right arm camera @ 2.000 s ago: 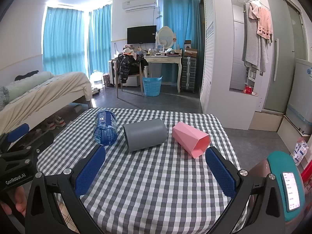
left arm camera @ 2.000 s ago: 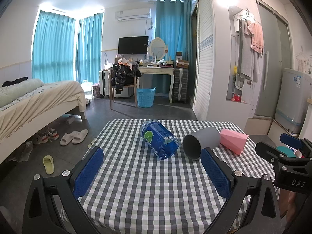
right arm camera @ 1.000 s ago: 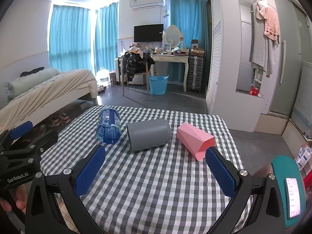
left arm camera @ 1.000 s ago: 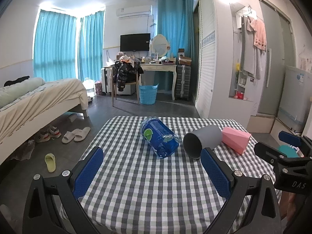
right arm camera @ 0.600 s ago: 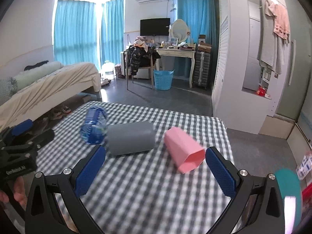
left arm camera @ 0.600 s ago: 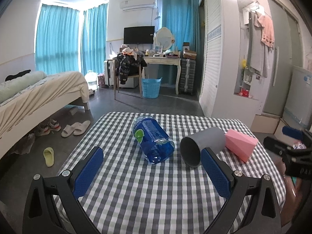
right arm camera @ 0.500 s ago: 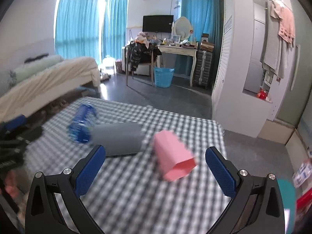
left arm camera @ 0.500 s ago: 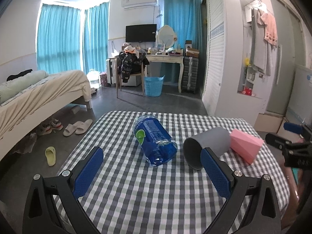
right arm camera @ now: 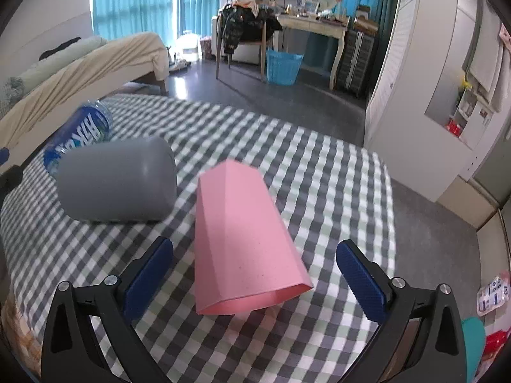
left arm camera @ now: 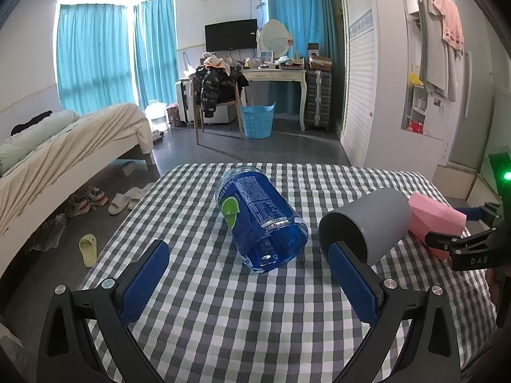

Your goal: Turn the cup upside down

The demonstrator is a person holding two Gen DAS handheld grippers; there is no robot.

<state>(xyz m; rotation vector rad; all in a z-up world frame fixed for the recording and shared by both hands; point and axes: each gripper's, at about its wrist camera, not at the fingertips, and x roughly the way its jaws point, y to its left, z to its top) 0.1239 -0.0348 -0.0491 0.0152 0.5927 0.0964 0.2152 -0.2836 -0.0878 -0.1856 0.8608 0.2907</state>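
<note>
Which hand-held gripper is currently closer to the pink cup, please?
Right. The right hand-held gripper sits open around the pink cup without touching it; the left hand-held gripper faces the blue bottle, further off.

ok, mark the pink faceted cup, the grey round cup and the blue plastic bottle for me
pink faceted cup (right arm camera: pixel 242 233), right wrist view, upper side wall.
grey round cup (right arm camera: pixel 118 178), right wrist view, curved side.
blue plastic bottle (left arm camera: pixel 255 210), left wrist view, label.

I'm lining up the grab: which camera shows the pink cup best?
The right wrist view: the pink cup lies on its side between the open fingers of the right hand-held gripper, mouth toward the camera. The left wrist view shows it partly, behind the grey cup.
</note>
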